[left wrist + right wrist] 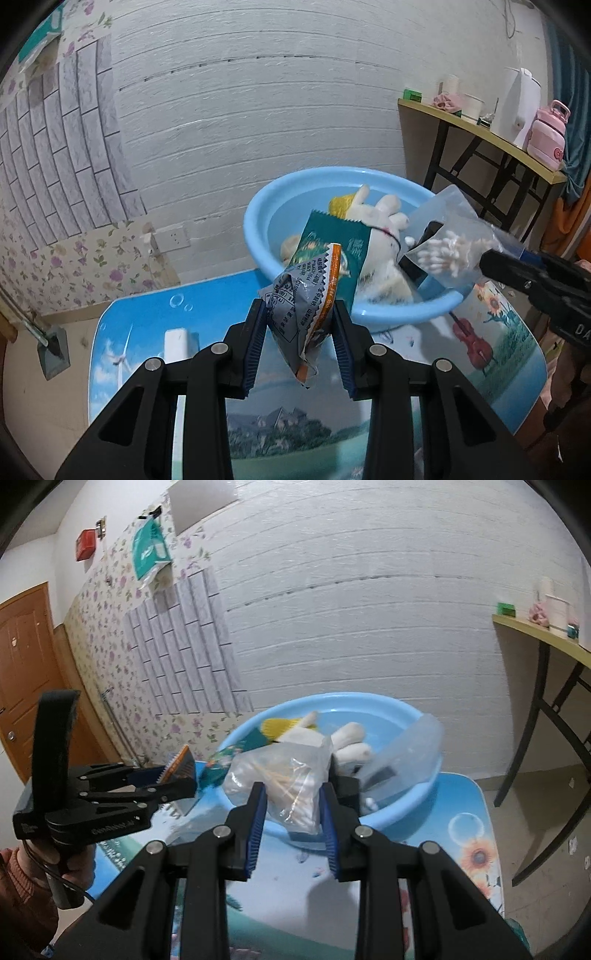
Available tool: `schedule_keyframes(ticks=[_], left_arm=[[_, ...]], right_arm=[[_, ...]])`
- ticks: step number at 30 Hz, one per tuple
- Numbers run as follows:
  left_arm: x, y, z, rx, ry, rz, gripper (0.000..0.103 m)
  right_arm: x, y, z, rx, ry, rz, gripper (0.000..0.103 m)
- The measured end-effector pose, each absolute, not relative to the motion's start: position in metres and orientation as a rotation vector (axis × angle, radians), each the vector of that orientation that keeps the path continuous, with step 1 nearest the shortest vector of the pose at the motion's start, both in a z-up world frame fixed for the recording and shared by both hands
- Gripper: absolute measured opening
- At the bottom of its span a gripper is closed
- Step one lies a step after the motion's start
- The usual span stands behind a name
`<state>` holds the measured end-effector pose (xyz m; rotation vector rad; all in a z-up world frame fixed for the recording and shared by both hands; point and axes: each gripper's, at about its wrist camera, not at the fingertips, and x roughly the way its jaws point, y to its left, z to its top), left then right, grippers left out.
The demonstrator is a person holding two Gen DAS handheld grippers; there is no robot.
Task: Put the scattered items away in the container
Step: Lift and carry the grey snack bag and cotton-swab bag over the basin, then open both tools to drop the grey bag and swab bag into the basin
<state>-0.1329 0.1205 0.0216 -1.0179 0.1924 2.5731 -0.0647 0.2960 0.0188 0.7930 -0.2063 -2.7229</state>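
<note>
A light blue basin (399,310) stands at the far end of the picture-printed table (509,343). It holds white gloves (376,218), a yellow item (341,205) and a green packet (340,240). My left gripper (299,314) is shut on a grey and orange snack wrapper (303,302) and holds it above the table, just short of the basin. My right gripper (291,801) is shut on a clear bag of cotton swabs (284,782), held at the basin's (406,797) near rim. The bag (450,251) also shows in the left wrist view, over the basin.
A white block (177,341) lies on the table's left part. A yellow side table (480,125) at the right carries cups, a white appliance and a pink bottle (546,136). A wall with an outlet (177,238) runs behind. A brown door (22,672) is far left.
</note>
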Motion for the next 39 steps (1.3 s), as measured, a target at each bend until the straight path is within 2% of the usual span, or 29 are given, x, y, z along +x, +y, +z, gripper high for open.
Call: schedule_keyframes(ticks=[23, 25, 33, 39], left_arm=[[-0.184, 0.165, 0.014, -1.005, 0.271, 2.55, 0.035], [-0.185, 0.165, 0.012, -1.011, 0.275, 2.54, 0.039], [-0.175, 0.16, 0.016, -0.963, 0.236, 2.536, 0.075], [-0.17, 0.153, 0.024, -0.941, 0.218, 2.55, 0.077]], right_arm=[[-0.108, 0.318, -0.002, 0.855, -0.263, -2.711, 0.028], [-0.111, 0.317, -0.007, 0.873, -0.262, -2.703, 0.028], [-0.112, 0.316, -0.011, 0.878, -0.248, -2.705, 0.028], [-0.112, 0.31, -0.01, 0.895, -0.224, -2.702, 0.03]])
